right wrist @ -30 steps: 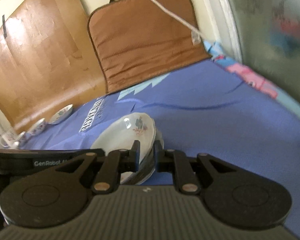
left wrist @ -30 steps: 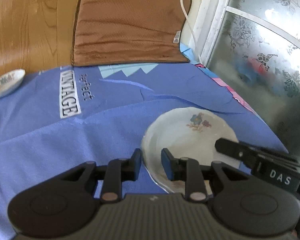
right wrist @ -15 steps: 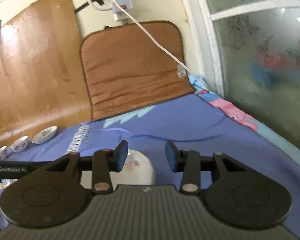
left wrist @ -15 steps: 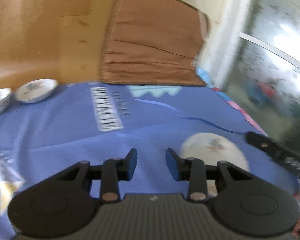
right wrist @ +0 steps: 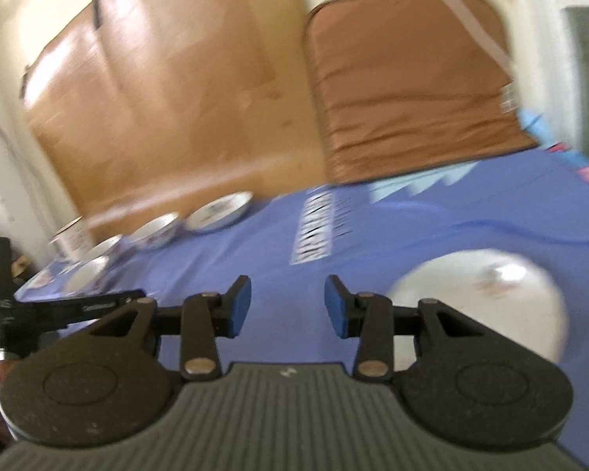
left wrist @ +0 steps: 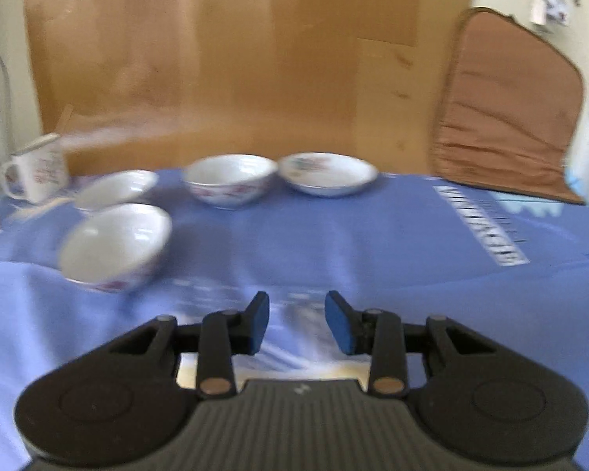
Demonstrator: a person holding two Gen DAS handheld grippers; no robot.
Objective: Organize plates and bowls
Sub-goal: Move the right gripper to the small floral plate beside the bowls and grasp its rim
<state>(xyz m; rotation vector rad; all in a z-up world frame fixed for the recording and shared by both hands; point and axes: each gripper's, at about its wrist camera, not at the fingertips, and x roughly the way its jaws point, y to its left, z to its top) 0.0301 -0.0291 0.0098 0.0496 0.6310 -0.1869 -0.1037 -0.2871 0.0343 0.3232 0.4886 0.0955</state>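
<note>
Blue cloth ahead of both unclenched, empty grippers; nearest bowl, ahead-left, could be knocked.

ahead of my left tongs, on the cloth: a near bowl ahead-left, a shallow dish behind it, a second bowl and a plate farther back, side by side. a mug sits far left. a large plate lies just right of my right tongs.
</note>
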